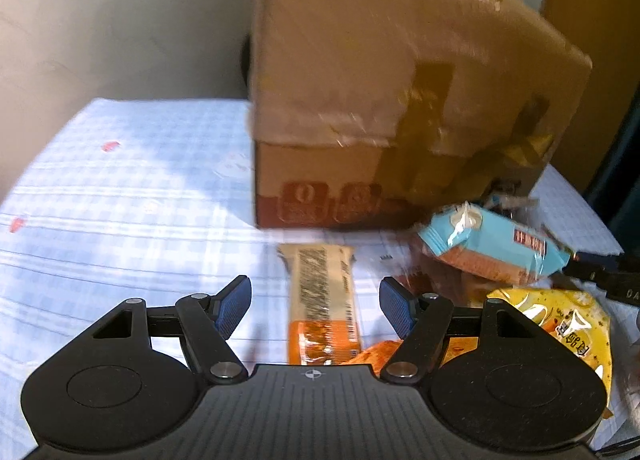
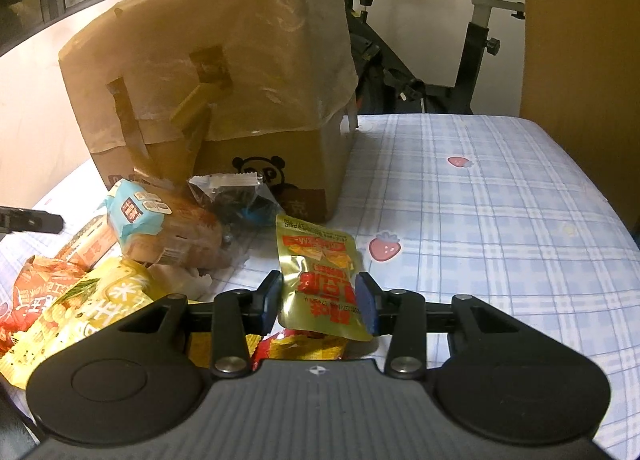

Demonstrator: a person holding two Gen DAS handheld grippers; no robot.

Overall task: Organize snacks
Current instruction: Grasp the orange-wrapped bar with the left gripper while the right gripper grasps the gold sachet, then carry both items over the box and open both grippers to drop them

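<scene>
In the left wrist view my left gripper [image 1: 316,300] stands open low over the checked tablecloth [image 1: 120,200]. A long beige and orange snack bar [image 1: 316,264] lies between its blue pads, with a gap on each side. In the right wrist view my right gripper [image 2: 320,300] is shut on a gold snack pouch [image 2: 316,256], both pads pressing its sides. A red packet [image 2: 300,346] lies under the pouch. Beside it sits a pile: a blue bread packet [image 2: 160,224], a clear-wrapped dark snack [image 2: 236,196], a yellow bag [image 2: 80,308] and an orange bag [image 2: 36,288].
A tall taped cardboard box [image 2: 224,72] stands on the table behind the snacks, its brown side [image 1: 380,80] filling the left wrist view. An exercise bike [image 2: 420,60] stands beyond the table. The tablecloth [image 2: 500,220] right of the pouch bears only strawberry prints.
</scene>
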